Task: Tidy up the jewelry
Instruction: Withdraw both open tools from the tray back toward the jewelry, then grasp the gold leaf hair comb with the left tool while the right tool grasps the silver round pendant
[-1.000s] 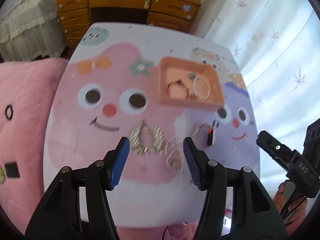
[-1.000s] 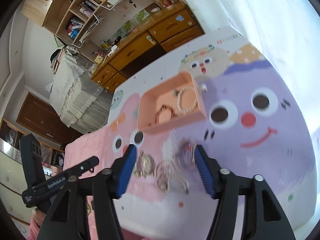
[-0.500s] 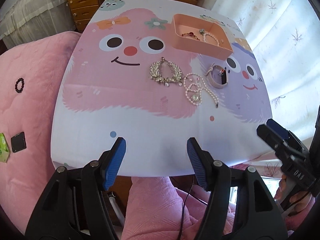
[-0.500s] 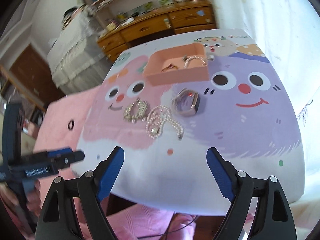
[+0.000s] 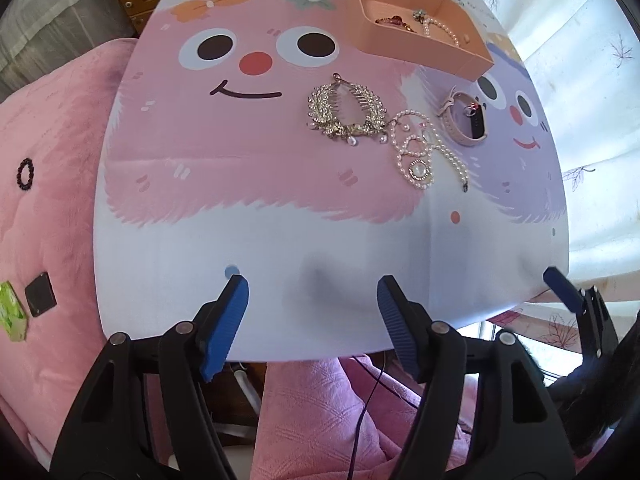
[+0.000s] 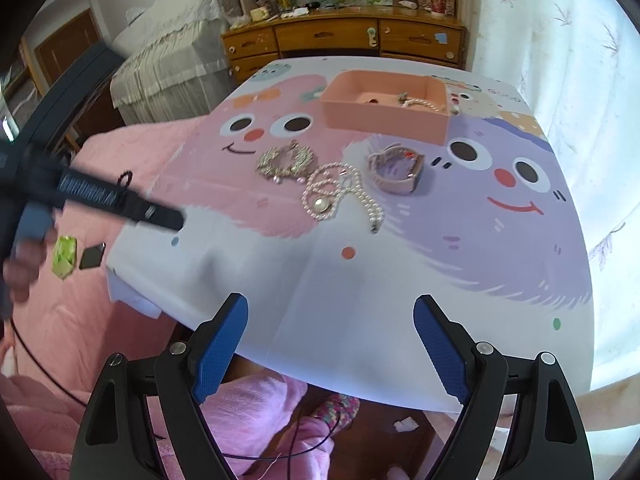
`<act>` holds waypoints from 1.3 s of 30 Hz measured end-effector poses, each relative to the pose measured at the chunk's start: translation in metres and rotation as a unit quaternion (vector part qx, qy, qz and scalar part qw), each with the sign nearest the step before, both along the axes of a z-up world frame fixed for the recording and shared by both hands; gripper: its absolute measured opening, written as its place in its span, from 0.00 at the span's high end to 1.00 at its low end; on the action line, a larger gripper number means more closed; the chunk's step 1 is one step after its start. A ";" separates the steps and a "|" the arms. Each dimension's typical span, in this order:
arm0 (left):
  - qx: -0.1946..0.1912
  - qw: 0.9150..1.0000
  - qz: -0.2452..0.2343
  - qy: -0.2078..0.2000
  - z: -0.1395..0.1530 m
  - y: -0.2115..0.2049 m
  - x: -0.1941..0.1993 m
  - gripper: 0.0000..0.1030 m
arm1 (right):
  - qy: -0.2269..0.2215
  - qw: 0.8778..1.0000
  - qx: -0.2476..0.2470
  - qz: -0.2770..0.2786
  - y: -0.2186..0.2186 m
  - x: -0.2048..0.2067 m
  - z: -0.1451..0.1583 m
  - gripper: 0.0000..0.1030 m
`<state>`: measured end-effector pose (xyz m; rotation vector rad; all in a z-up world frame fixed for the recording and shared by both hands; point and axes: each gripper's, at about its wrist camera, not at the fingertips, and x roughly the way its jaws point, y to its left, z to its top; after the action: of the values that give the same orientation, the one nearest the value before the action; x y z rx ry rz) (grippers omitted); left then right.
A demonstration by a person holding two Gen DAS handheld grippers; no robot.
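A cartoon-printed table (image 5: 280, 248) carries an orange tray (image 5: 416, 54) that holds a red bracelet and a pearl bracelet. In front of the tray lie a gold hair comb (image 5: 346, 114), a pearl necklace (image 5: 420, 152) and a pink watch (image 5: 466, 120). My left gripper (image 5: 311, 284) hangs over the table's near edge, its jaws opening, nothing between them. My right gripper (image 6: 332, 300) is open and empty at the same edge, well short of the comb (image 6: 286, 162), necklace (image 6: 332, 192), watch (image 6: 396, 172) and tray (image 6: 384, 120).
A pink quilt (image 5: 52, 208) lies left of the table with a black bead ring (image 5: 25, 174), a green packet (image 5: 12, 320) and a black square on it. A wooden desk (image 6: 344, 40) stands behind the table. Curtains (image 5: 580, 100) hang on the right.
Both grippers have drawn back from just above the jewelry to the table's near edge. Both jaws stand wider. The right wrist has rolled level. The jewelry has not moved.
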<state>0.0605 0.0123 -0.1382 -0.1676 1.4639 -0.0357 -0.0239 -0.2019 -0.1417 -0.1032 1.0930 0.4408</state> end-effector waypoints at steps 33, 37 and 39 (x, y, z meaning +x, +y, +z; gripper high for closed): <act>-0.010 0.989 -0.145 -0.022 -0.067 -0.028 0.163 0.31 | -0.036 0.987 -0.057 -0.148 0.105 0.116 -0.092 0.84; 0.005 0.987 -0.157 -0.032 -0.069 -0.039 0.162 0.27 | -0.027 0.985 -0.049 -0.166 0.104 0.120 -0.096 0.85; 0.018 0.986 -0.163 -0.036 -0.070 -0.044 0.165 0.25 | -0.020 0.982 -0.035 -0.185 0.099 0.124 -0.098 0.85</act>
<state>0.2254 -0.0318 -0.2085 0.1042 1.4070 -0.2785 0.1005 -0.1025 -0.2394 0.0297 1.0596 0.0666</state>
